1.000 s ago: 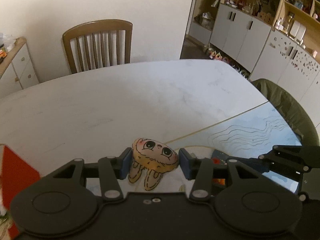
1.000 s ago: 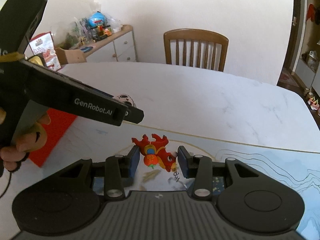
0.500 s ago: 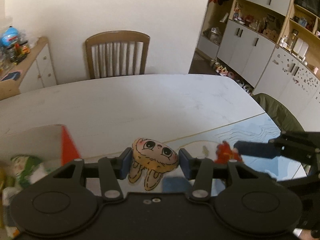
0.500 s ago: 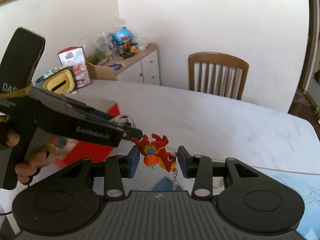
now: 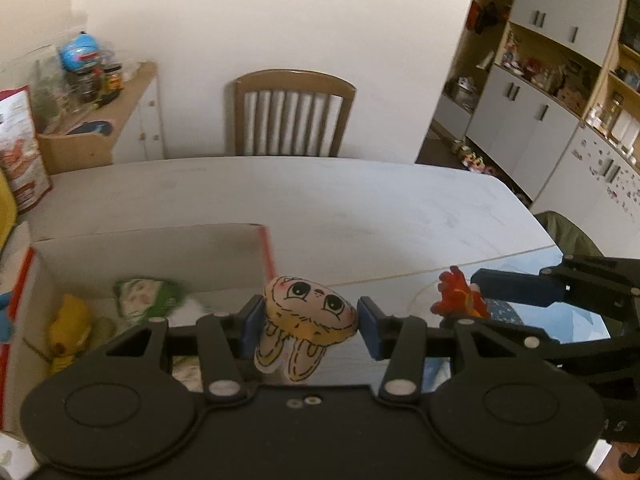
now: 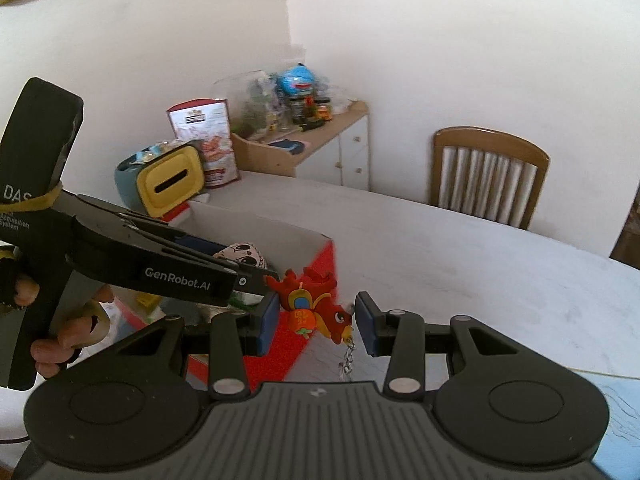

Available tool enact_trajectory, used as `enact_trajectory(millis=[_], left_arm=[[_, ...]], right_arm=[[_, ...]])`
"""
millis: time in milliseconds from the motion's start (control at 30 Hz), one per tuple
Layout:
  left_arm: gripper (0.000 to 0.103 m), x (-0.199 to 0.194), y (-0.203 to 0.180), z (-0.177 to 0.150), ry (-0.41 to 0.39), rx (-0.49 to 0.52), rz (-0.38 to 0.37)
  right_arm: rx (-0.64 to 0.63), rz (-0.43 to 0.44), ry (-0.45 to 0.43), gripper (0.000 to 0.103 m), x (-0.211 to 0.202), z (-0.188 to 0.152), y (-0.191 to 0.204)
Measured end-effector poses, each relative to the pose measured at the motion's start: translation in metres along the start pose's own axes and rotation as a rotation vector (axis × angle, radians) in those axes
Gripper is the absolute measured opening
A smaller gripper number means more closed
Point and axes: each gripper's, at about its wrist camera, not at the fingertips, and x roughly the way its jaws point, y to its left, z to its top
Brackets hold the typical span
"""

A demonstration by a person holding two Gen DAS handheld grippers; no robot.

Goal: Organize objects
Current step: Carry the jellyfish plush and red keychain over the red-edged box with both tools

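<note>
My left gripper [image 5: 308,326] is shut on a tan bunny-face plush [image 5: 310,314], held in the air just right of a red-and-white cardboard box [image 5: 140,240]. The box holds a yellow toy [image 5: 66,334] and a green-and-white plush [image 5: 146,300]. My right gripper [image 6: 316,322] is shut on a red bird keychain [image 6: 316,308], its small chain [image 6: 347,356] dangling. In the right wrist view the left gripper [image 6: 244,268] with the bunny plush [image 6: 242,256] hangs over the box [image 6: 264,226]. In the left wrist view the keychain [image 5: 458,298] shows at the right.
The white marble table [image 5: 360,208] stretches ahead, with a blue mat [image 5: 568,312] at its right. A wooden chair [image 5: 294,116] stands behind it. A yellow-and-blue container [image 6: 168,178] and a snack bag [image 6: 208,136] sit beyond the box. A person's hand [image 6: 68,332] grips the left tool.
Both grippers have swung left with their toys still held. The box has come into full view under the left gripper, and the right gripper now nears the box's corner.
</note>
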Motion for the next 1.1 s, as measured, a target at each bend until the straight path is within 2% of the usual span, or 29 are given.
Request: enact_trajectory(millis=[233,667,1100], left_arm=[[0.048,-0.012,0.045,-0.003,-0.003,-0.027,0.047],[0.048,-0.013,0.115,-0.015,0.025,-0.071,0.119],[0.048,0.030,0.167,-0.018,0.100,-0.076,0.192]], right_arm=[[-0.015,0.021,0.012,0.041,0.029,0.011,0.033],[-0.032,0.005,0.070,0.041,0.088,0.012,0.072],[-0.047,-0.004,0.159,0.041,0.160,0.002,0.094]])
